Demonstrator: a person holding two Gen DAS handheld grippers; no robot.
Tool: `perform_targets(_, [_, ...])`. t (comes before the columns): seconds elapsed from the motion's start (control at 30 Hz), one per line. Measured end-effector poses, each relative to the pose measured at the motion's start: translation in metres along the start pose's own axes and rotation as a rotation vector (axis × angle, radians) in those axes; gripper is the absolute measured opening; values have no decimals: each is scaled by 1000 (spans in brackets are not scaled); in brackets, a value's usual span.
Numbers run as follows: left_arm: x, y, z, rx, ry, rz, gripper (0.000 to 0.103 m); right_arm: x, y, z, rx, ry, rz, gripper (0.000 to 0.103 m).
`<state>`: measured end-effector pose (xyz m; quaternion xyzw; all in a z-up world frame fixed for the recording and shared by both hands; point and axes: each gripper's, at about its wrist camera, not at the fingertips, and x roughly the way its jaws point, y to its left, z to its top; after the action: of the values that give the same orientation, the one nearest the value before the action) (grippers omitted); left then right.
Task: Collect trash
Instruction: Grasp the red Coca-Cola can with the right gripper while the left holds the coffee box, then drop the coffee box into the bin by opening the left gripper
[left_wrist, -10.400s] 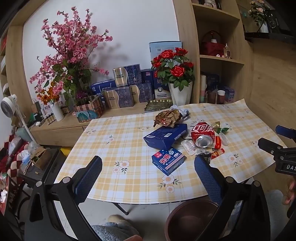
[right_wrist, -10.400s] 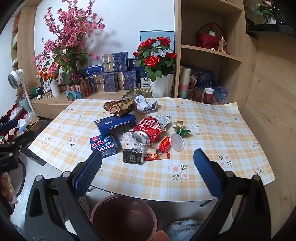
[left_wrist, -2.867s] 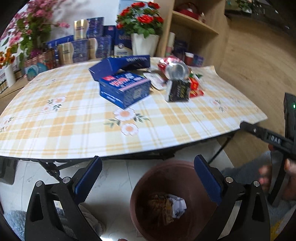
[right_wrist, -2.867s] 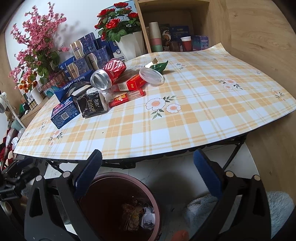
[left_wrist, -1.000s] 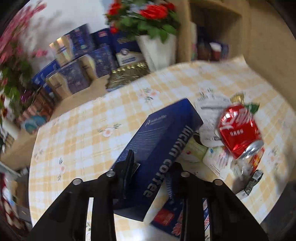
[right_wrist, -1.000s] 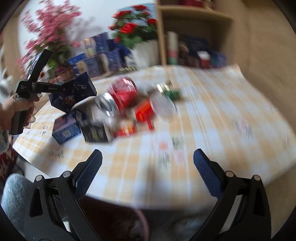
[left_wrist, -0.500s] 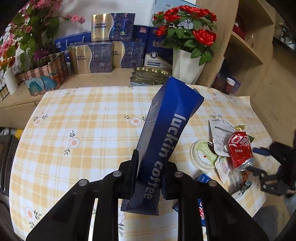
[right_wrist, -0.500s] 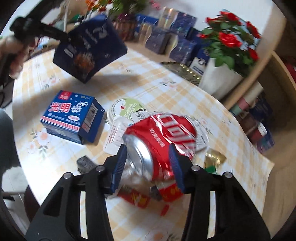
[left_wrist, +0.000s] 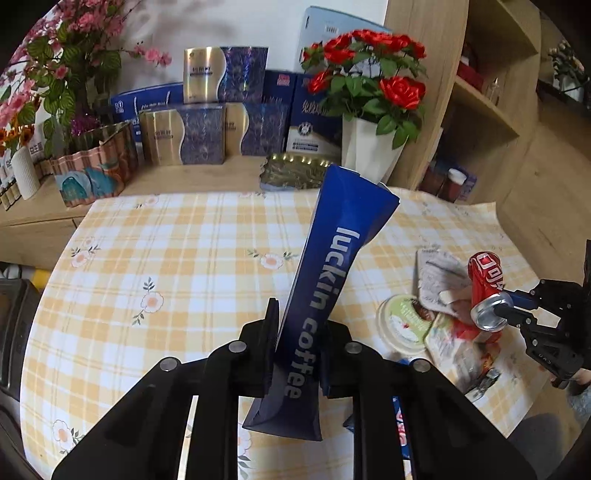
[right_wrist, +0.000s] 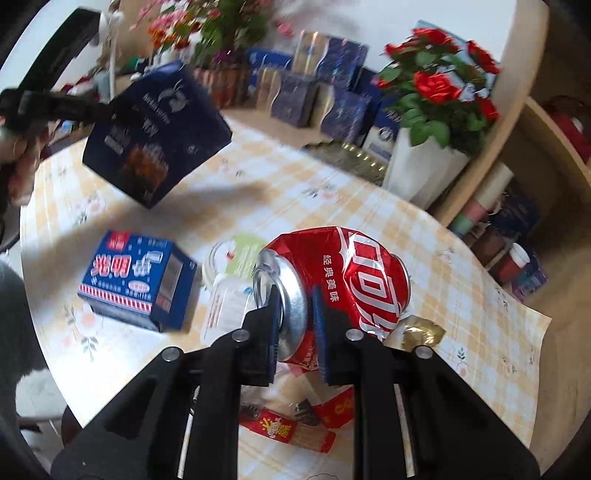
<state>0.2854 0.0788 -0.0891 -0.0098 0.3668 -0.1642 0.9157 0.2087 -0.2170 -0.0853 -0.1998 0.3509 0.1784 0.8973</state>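
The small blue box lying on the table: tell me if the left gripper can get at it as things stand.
Probably not yet. The left gripper is shut on the coffee box, so its jaws are taken. The small blue box itself lies uncovered on the table.

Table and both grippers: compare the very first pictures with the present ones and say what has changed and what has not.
The left gripper has closed on the blue coffee box and lifted it off the table. The right gripper has just closed on the crushed red can. The crumpled brown wrapper is gone from the table. The small blue box, the round lid, the red wrappers and the roses stay put.
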Motion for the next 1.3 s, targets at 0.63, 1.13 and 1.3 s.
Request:
perform_targets(0.63, [-117, -69, -7, 86, -102, -161, 18, -119, 16, -18, 106, -168, -13, 20])
perform_targets(1.13, [-181, -115, -99, 158, -40, -303, 18, -192, 37, -68, 200, -236, -6, 20])
perform_targets(1.3, [-185, -124, -125, 191, -15, -323, 18, -200, 44, -79, 218, -237, -5, 20])
